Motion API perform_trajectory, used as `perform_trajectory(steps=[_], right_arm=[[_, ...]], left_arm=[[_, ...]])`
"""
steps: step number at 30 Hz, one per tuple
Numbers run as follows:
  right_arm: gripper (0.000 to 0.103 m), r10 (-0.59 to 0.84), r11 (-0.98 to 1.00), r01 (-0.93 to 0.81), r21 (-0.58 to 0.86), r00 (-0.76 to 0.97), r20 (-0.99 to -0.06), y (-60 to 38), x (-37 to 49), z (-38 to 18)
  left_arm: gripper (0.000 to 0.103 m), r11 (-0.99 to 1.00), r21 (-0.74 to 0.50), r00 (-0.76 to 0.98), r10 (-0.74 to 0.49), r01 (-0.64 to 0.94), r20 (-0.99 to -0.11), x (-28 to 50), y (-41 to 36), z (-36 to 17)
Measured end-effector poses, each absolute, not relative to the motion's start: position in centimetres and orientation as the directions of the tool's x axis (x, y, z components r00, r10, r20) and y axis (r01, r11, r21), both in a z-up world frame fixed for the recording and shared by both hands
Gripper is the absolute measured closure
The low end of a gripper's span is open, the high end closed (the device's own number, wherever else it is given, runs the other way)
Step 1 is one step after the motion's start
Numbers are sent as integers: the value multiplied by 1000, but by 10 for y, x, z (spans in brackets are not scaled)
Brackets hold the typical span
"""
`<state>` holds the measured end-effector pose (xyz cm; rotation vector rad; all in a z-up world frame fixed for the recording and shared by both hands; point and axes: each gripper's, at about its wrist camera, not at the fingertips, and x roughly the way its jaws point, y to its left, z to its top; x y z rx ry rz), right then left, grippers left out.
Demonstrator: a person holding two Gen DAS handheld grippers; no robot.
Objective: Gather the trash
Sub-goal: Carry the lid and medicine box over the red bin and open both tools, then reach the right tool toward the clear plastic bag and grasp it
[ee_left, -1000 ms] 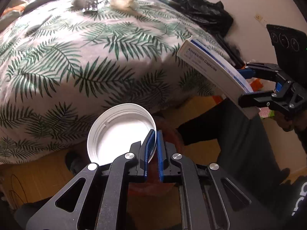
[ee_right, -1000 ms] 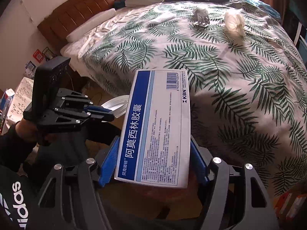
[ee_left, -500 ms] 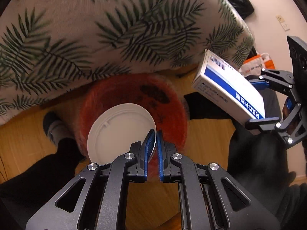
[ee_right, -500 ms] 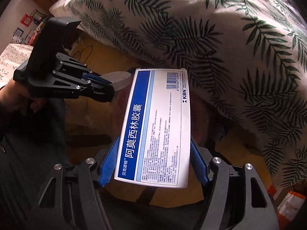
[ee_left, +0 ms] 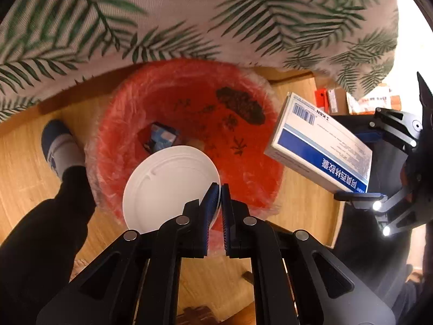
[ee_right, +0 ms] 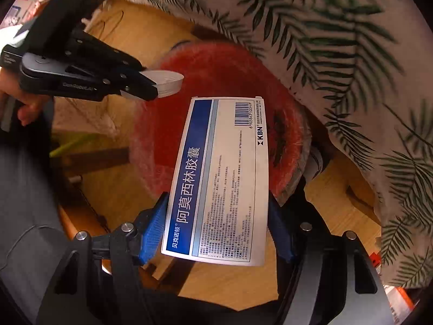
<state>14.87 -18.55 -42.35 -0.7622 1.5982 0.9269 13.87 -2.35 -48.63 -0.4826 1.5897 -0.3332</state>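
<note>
Trash: round white lid (ee_left: 167, 187) pinched, left claw (ee_left: 219, 189) | flat cardboard box (ee_right: 219, 181) clamped, right claw (ee_right: 216, 230)

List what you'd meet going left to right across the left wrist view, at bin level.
Socked foot → white lid over the red bin → medicine box → right gripper.

The lid (ee_left: 167, 187) looks like smooth, glossy white plastic; the box (ee_right: 219, 181) is printed cardboard with a slight sheen. The bin (ee_left: 257, 189) is lined with crinkly, shiny red plastic film, beside a matt cloth bedspread (ee_left: 189, 19) and a smooth wood floor (ee_left: 24, 159).
</note>
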Motion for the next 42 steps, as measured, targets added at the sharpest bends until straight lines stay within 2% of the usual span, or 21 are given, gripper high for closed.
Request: perform_trajectory(steps=[8,13,15,16,17,23,28,34,42], right_arm=[[36,-106,452,-877,163,-234,-966,-179,153,-468],[34,-151,407,-901,153,-232,-961,-175,151,-493],[8,-195,386,-913,130,-219,-956,-178,150,-500],[3,-208,382,-916,121,-212,-955,-180,150,-502],[5,-199,373,-920,117,-202,-959,-182,149,-499],[5,-40,438,-884,163,-200,-979,-198,160,-451],[5,113,469,-861,197,-163,-980,-201,175,-386],[5,283,509,-839,193,-49,-958,-203,206,-306],[5,405,608,-786,114,183,-896,-195,265,-233]], left_arm=[[95,873,-468,-92,-482,-139,-871,147,-27,-527],[93,866,-476,-99,-493,-154,-865,148,-24,-534],[39,877,-456,-89,-472,-154,-877,149,-22,-529],[11,885,-443,-65,-455,-147,-888,149,-20,-523],[4,888,-438,-53,-449,-142,-892,149,-18,-517],[6,895,-427,56,-424,-124,-904,154,-12,-480],[6,919,-393,168,-382,-33,-909,155,-13,-420],[6,923,-385,362,-358,-1,-860,160,17,-328],[6,981,-186,564,-126,-50,-816,195,72,-231]])
